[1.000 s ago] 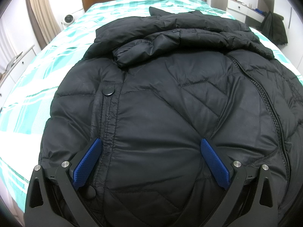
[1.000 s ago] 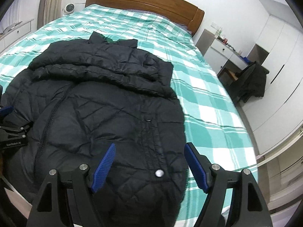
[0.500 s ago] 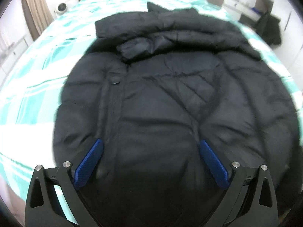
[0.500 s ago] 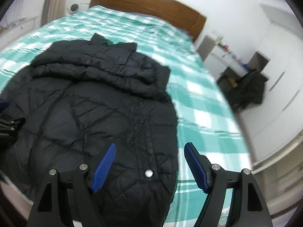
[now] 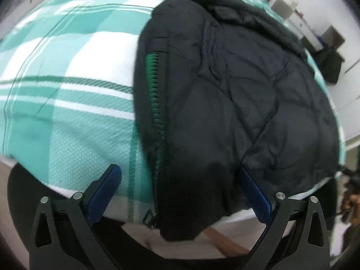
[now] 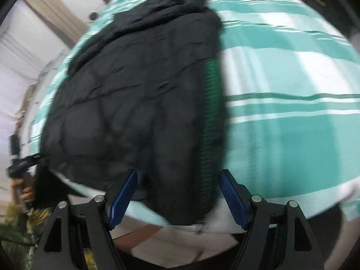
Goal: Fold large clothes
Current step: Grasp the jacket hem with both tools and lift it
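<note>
Black quilted puffer jacket (image 5: pixel 236 94) lies flat on the bed with the teal-and-white checked cover (image 5: pixel 67 85), its hem end hanging slightly over the bed's near edge. Both views are motion-blurred.

From my left wrist camera: left gripper (image 5: pixel 180 193) is spread wide and holds nothing. Its blue pads straddle the jacket's left hem corner, one pad over the bed cover, the other by the black fabric. I can't tell whether either pad touches the cloth. A green zipper strip (image 5: pixel 155 94) runs along the jacket's left edge, with a metal zipper pull (image 5: pixel 149 219) at the hem.

From my right wrist camera: right gripper (image 6: pixel 177 198) is also wide apart and holds nothing, framing the jacket's (image 6: pixel 135 94) right hem corner. A green zipper band (image 6: pixel 210 117) runs along that edge. The other gripper, held in a hand (image 6: pixel 22 189), shows at the far left by the opposite hem corner.
</note>
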The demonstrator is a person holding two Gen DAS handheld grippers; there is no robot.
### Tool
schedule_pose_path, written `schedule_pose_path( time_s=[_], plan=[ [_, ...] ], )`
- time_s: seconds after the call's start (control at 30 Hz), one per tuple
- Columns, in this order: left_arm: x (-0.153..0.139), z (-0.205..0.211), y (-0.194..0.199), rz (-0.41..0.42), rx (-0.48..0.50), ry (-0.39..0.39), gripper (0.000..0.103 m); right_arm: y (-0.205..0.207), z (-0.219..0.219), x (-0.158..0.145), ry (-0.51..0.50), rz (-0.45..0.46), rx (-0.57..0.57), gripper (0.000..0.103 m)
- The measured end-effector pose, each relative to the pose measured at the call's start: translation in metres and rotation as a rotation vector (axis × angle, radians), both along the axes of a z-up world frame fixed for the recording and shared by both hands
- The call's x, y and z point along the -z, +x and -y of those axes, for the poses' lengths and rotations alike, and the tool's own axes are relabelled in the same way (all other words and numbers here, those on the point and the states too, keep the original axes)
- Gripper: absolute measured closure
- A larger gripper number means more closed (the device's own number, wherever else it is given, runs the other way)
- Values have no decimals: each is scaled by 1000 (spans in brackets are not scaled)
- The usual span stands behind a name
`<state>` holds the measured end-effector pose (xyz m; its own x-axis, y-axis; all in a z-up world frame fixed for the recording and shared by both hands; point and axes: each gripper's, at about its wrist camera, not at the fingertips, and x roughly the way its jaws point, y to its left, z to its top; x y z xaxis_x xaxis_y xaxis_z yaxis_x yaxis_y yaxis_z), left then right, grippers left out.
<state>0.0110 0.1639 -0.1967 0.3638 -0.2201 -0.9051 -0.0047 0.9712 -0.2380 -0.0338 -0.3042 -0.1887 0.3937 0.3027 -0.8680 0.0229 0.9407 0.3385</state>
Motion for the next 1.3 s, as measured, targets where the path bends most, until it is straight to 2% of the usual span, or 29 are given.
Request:
schedule_pose_path(
  time_s=[0.03, 0.07, 0.1, 0.13, 0.17, 0.2, 0.23, 0.33, 0.5, 0.57, 0.63, 0.73, 0.83, 0.93, 1.03, 1.1, 1.17, 1.2, 1.23, 1.27, 1.3],
  plan=[
    [0, 1, 0, -3, -3, 0, 3, 1, -3, 0, -15, -10, -5, 28],
    [-2, 1, 0, -5, -2, -25, 22, 3, -4, 0, -23, -18, -7, 48],
    [-4, 0, 0, -12, 10, -68, 56, 4, -3, -2, -23, -21, -6, 78],
    [-5, 0, -1, -28, 17, -107, 69, 5, 0, -7, 10, -16, -8, 81],
    [-10, -1, -4, -28, 18, -113, 80, 6, 0, -11, 22, -15, -9, 83],
    [-14, -2, -6, -27, 28, -114, 87, 6, -2, -18, 22, -9, -26, 85],
    [-20, -2, -10, -22, 41, -114, 89, 4, -6, -29, 20, 0, -58, 85],
    [-44, -7, -27, -24, 80, -130, 90, -6, -10, -53, 39, -3, -116, 85],
    [-91, -27, -85, -66, 178, -229, 91, -48, -12, -96, 173, -57, -216, 86],
    [-118, -39, -103, -37, 184, -310, 91, -65, -14, -119, 270, -39, -239, 86],
    [-158, -51, -111, 50, 164, -404, 90, -70, -10, -153, 364, 47, -230, 86],
    [-197, -56, -85, 164, 121, -471, 90, -49, 8, -187, 451, 177, -173, 86],
    [-213, -54, -27, 240, 85, -491, 90, 10, 26, -201, 488, 288, -98, 86],
    [-202, -41, 60, 272, 13, -472, 89, 96, 41, -186, 507, 321, -13, 86],
    [-176, -42, 116, 259, -34, -375, 84, 156, 52, -156, 500, 309, 60, 86],
    [-152, -32, 157, 200, -31, -329, 73, 192, 57, -122, 485, 277, 130, 85],
    [-133, -36, 168, 108, -37, -325, 69, 209, 60, -86, 520, 189, 181, 82],
    [-126, -38, 167, 48, -49, -338, 68, 215, 66, -68, 547, 127, 217, 75],
    [-124, -42, 166, 25, -57, -359, 68, 216, 71, -55, 596, 100, 258, 71],
    [-128, -49, 161, 24, -52, -404, 64, 216, 75, -51, 640, 113, 279, 60],
    [-132, -53, 165, 32, -37, -443, 53, 211, 78, -54, 685, 147, 283, 36]
  ],
)
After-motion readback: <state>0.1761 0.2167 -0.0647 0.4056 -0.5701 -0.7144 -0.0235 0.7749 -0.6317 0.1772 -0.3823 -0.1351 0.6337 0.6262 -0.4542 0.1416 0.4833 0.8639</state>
